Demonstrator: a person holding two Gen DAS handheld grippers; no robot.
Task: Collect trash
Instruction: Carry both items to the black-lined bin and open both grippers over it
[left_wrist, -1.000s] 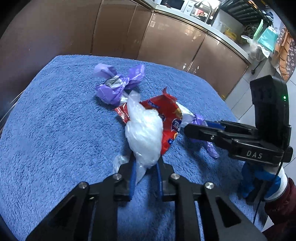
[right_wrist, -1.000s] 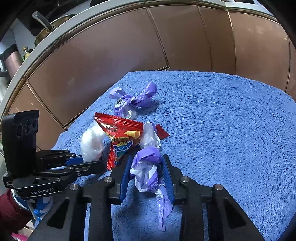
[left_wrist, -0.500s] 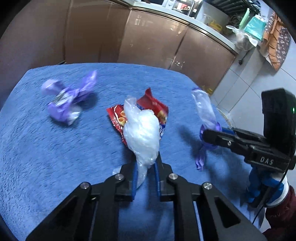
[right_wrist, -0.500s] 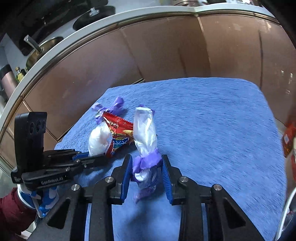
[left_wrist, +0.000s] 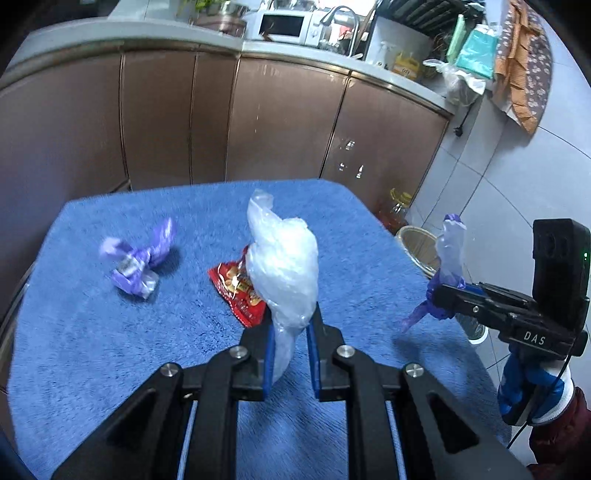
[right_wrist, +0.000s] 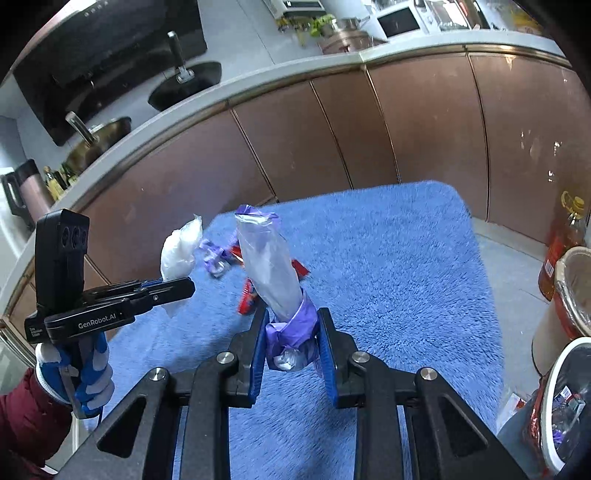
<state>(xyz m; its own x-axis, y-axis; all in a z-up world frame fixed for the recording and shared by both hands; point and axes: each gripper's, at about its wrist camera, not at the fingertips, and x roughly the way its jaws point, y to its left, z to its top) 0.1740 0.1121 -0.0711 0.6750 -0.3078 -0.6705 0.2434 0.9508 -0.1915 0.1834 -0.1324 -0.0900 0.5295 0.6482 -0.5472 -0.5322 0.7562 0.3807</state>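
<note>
Trash, four crinkled pieces: a clear plastic wad (left_wrist: 284, 266) pinched in the left gripper (left_wrist: 290, 354) jaws, a purple-banded film twist (right_wrist: 273, 273) in the right gripper (right_wrist: 293, 347) jaws, just closing; a red wrapper (left_wrist: 236, 291) and purple wrapper (left_wrist: 136, 264) on the blue plush tabletop (left_wrist: 92, 350). Only the right view shows two bins (right_wrist: 569, 291).

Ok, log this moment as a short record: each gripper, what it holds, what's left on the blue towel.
left gripper: shut on clear plastic bag, lifted off the towel
right gripper: fingers have just been closing, shut on purple-and-clear wrapper, lifted
blue towel: red snack wrapper and crumpled purple wrapper lying on it, apart
bins: at the right edge of the right wrist view
</note>
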